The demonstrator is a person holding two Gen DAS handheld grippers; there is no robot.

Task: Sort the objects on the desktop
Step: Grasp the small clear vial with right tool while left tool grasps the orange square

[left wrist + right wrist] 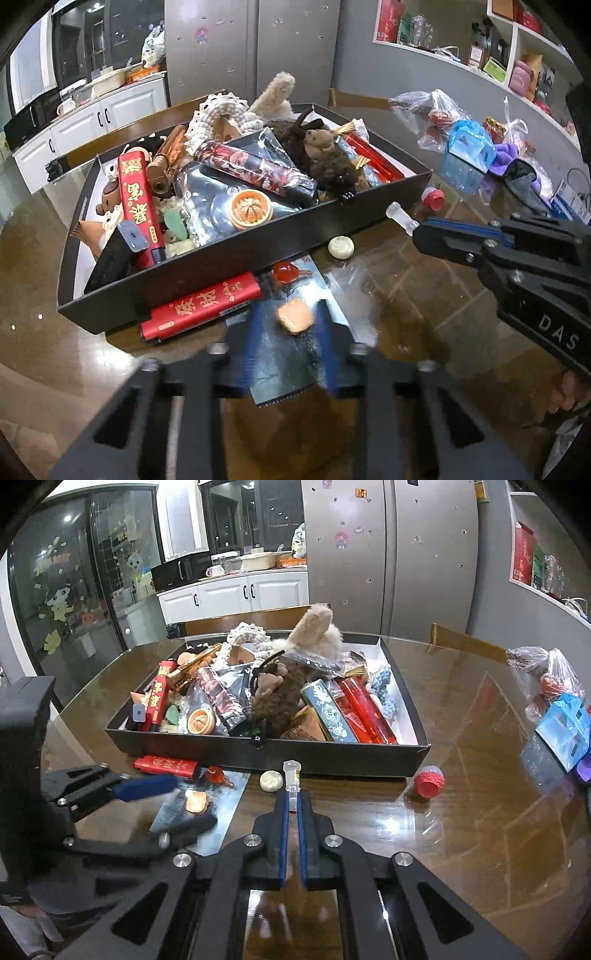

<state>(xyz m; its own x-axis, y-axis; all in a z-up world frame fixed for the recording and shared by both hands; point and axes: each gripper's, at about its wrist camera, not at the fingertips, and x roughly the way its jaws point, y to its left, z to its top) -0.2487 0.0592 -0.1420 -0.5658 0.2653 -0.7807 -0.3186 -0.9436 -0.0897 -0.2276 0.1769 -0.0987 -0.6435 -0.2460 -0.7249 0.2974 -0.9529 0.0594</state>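
A small orange bun-shaped toy (295, 315) lies on a silver foil pouch (295, 369) on the brown table. My left gripper (290, 312) has its blurred blue fingers (251, 332) tight on either side of the toy and looks shut on it. The right wrist view shows that gripper (184, 806) around the toy (196, 801) from the side. My right gripper (292, 801) is shut on a thin clear vial (291, 775) with a whitish cap, held just in front of the black box (332, 753). The vial (398, 217) also shows in the left wrist view.
The black box (207, 280) is heaped with lighters, plush toys and trinkets. Before it lie a red lighter (201, 312), a red translucent piece (286, 273), a white bun toy (341, 247) and a red-capped bottle (428, 780). Plastic bags and a blue box (469, 155) crowd the right.
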